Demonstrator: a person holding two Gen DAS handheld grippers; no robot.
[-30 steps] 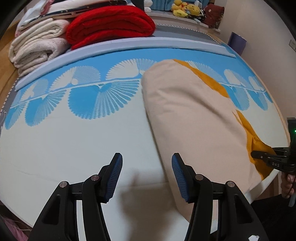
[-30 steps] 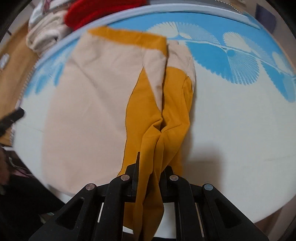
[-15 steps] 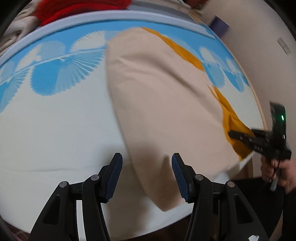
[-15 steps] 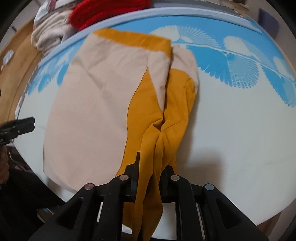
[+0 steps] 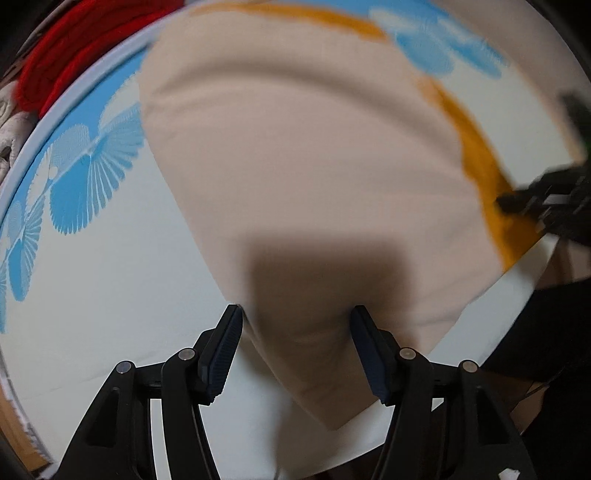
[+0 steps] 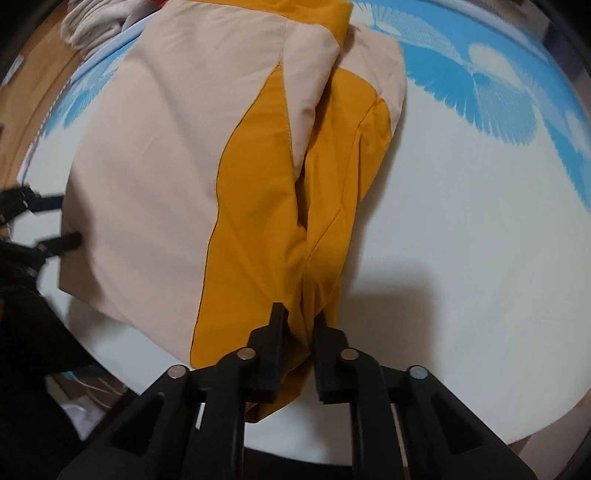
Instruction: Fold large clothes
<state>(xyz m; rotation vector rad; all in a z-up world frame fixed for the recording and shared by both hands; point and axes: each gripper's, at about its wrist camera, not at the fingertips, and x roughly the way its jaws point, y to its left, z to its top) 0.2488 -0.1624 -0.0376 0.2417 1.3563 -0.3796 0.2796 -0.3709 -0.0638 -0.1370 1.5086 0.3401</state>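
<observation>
Bed, white cover with blue fan print along far edge. Beige and mustard garment spread flat toward near edge, one beige corner overhanging it. Red blanket and cream towels stacked beyond far edge, clear of garment. Left gripper straddling beige corner, jaws opening, cloth between but not pinched, own shadow across fabric. Right gripper narrow, jaws closing on bunched mustard sleeve at near edge.
</observation>
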